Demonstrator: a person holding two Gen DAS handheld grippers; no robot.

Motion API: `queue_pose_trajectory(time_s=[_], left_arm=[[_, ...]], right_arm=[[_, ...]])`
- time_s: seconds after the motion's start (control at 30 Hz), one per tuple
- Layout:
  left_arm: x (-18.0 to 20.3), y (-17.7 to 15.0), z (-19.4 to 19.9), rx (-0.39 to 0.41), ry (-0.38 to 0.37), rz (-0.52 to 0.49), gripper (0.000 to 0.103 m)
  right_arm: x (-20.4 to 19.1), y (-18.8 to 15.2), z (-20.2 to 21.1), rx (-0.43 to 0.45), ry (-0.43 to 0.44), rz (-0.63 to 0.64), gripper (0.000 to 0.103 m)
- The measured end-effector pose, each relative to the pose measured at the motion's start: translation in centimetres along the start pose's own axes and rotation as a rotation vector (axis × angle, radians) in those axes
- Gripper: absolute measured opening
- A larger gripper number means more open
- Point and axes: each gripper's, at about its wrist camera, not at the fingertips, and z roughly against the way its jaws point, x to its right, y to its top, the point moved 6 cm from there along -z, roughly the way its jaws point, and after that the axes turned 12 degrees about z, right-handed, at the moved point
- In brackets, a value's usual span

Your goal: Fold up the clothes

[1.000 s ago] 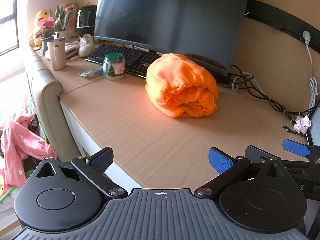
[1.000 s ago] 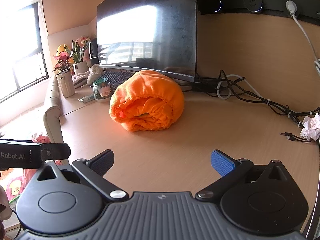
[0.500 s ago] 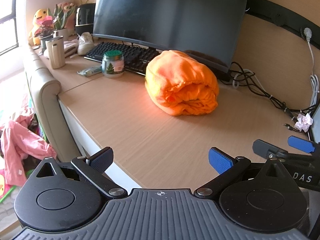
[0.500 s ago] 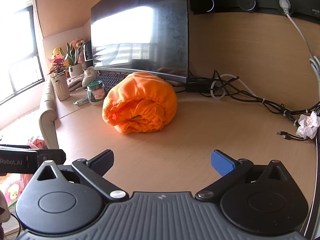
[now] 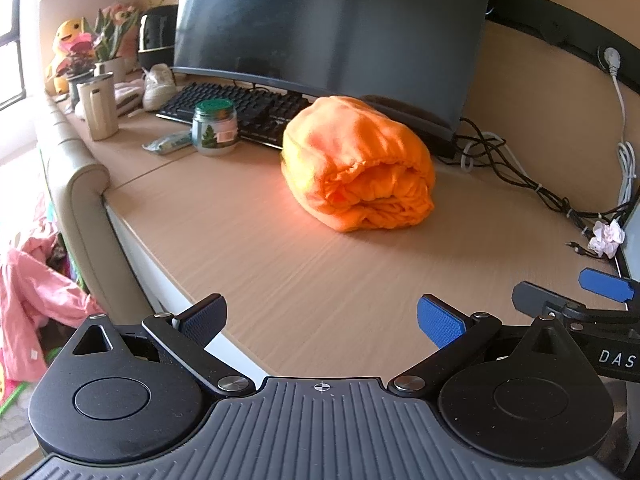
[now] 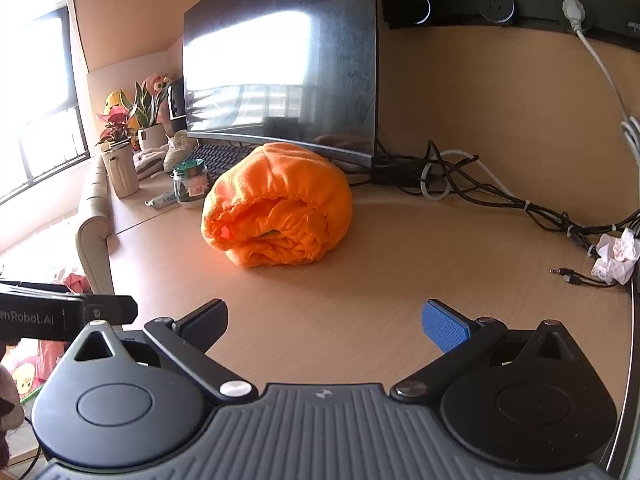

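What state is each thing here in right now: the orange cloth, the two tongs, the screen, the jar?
Orange garment: folded into a thick bundle, lying on the desk, touched by nothing.
Left tongs: open, empty, short of the bundle.
Right tongs: open, empty, also short of it.
Monitor: dark, only reflecting the window.
Glass jar: upright, green lid on.
White plug: in its wall socket.

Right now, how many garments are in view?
2. An orange garment lies bundled on the desk before the monitor; a pink one lies on the floor left of the desk. More may be hidden there.
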Motion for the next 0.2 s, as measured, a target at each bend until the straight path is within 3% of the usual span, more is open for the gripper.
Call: queue_pose_trajectory(time_s=[0.2], left_arm=[[-0.3,0.4,-1.4,-0.018,-0.021,0.003,0.103]], right_arm=[[0.4,-1.1,-1.1,-0.038,-0.006,-0.017,0.103]])
